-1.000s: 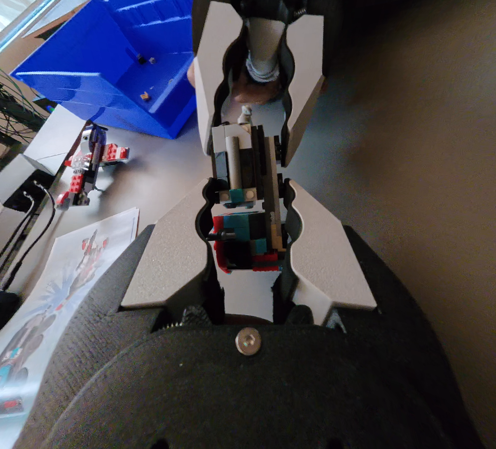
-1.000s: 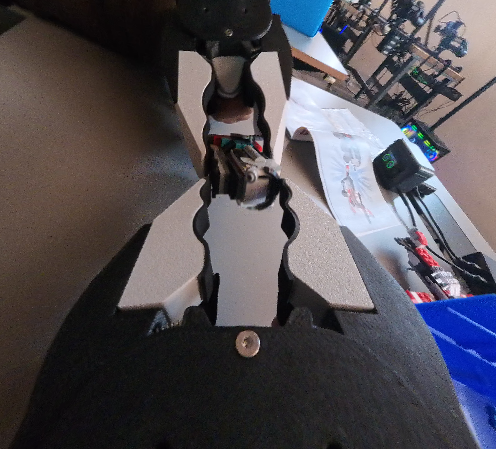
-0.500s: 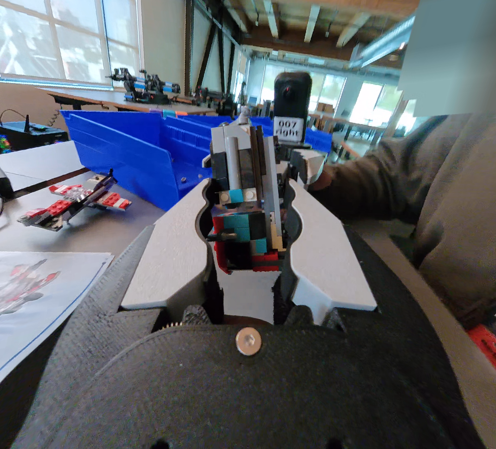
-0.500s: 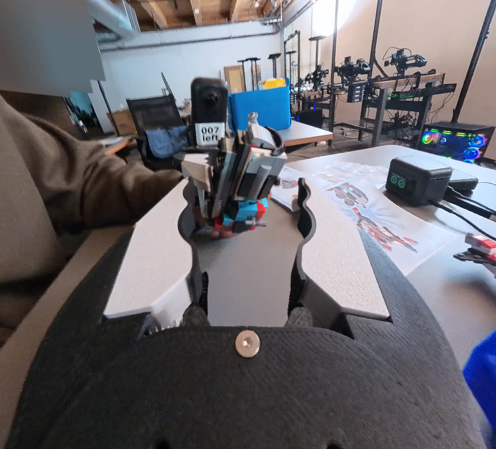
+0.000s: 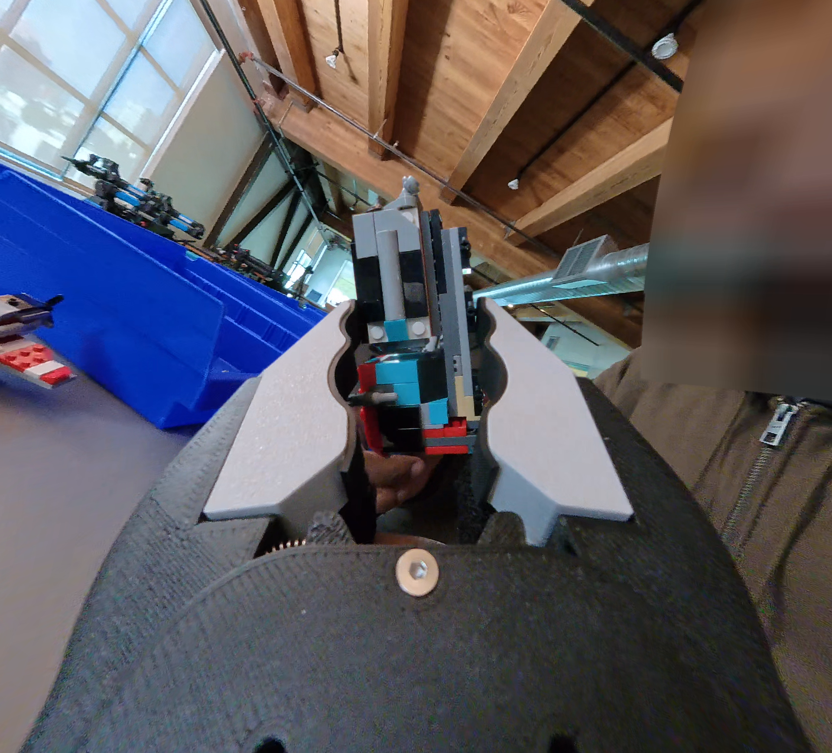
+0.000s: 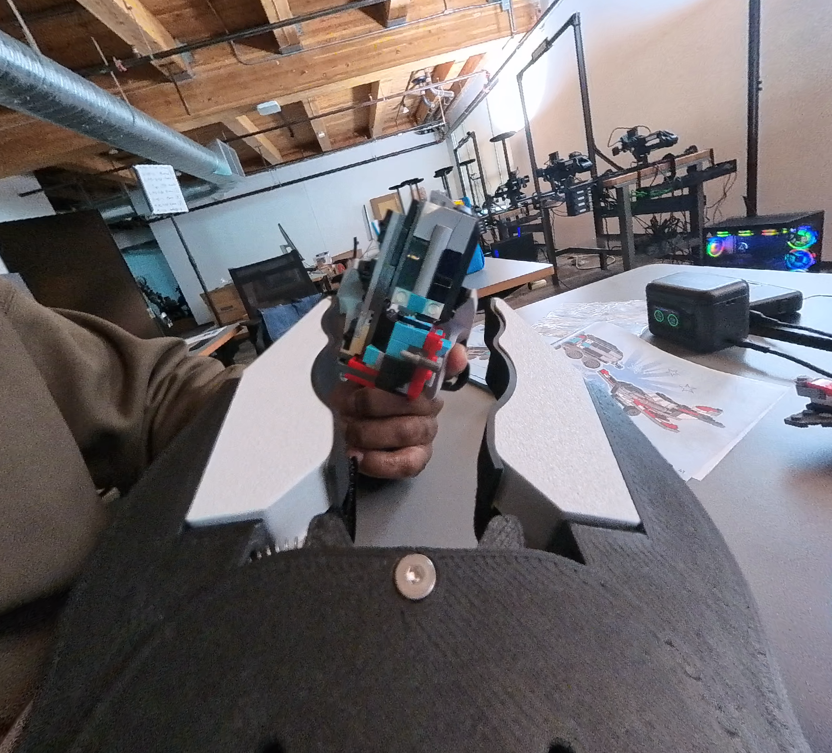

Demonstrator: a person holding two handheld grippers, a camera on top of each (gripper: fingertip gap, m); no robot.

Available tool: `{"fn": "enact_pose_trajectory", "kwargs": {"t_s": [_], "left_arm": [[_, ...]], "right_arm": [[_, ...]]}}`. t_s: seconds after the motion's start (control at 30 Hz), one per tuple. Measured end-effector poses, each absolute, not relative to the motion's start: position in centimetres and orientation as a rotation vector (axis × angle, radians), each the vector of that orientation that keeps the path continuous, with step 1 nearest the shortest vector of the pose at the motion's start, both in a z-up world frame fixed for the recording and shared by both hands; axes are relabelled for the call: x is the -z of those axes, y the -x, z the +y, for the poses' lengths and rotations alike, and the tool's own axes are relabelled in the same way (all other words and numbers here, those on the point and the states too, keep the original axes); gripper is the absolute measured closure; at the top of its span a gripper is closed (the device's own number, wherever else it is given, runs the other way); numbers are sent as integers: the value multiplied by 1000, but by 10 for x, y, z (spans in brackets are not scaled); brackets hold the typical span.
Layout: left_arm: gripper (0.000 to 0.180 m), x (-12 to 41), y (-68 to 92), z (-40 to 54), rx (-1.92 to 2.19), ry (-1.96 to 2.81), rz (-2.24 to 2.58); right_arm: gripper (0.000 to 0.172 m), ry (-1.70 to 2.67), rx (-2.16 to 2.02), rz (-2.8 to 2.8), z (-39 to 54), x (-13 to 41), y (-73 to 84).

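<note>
Left tongs (image 5: 416,326) pinching brick model (image 5: 412,326), grey-black-teal-red, upright, raised above bench (image 5: 67,461). Right tongs (image 6: 407,326) spread, pads clear of model, facing it and hand (image 6: 389,434). Blue bin (image 5: 135,303) left; instruction sheet (image 6: 653,389) on bench.

Blue bin (image 5: 135,303) on grey table (image 5: 67,484), red/white brick plane (image 5: 31,364) beside it; instr sheet (image 6: 653,389), black box w/ green lights (image 6: 693,312), RGB PC (image 6: 765,240), wood ceiling
</note>
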State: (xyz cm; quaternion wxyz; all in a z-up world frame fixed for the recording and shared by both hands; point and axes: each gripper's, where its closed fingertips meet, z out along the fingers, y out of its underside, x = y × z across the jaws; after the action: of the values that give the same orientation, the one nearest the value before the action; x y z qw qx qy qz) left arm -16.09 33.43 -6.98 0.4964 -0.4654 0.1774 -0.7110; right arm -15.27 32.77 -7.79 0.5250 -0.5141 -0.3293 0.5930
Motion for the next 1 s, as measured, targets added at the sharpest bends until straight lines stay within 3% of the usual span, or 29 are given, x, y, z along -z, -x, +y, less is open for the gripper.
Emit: {"fn": "enact_pose_trajectory", "kwargs": {"t_s": [1.0], "left_arm": [[128,54,183,342,1974,927,198]], "right_arm": [[104,1353,-1430,-708,315,89,178]]}}
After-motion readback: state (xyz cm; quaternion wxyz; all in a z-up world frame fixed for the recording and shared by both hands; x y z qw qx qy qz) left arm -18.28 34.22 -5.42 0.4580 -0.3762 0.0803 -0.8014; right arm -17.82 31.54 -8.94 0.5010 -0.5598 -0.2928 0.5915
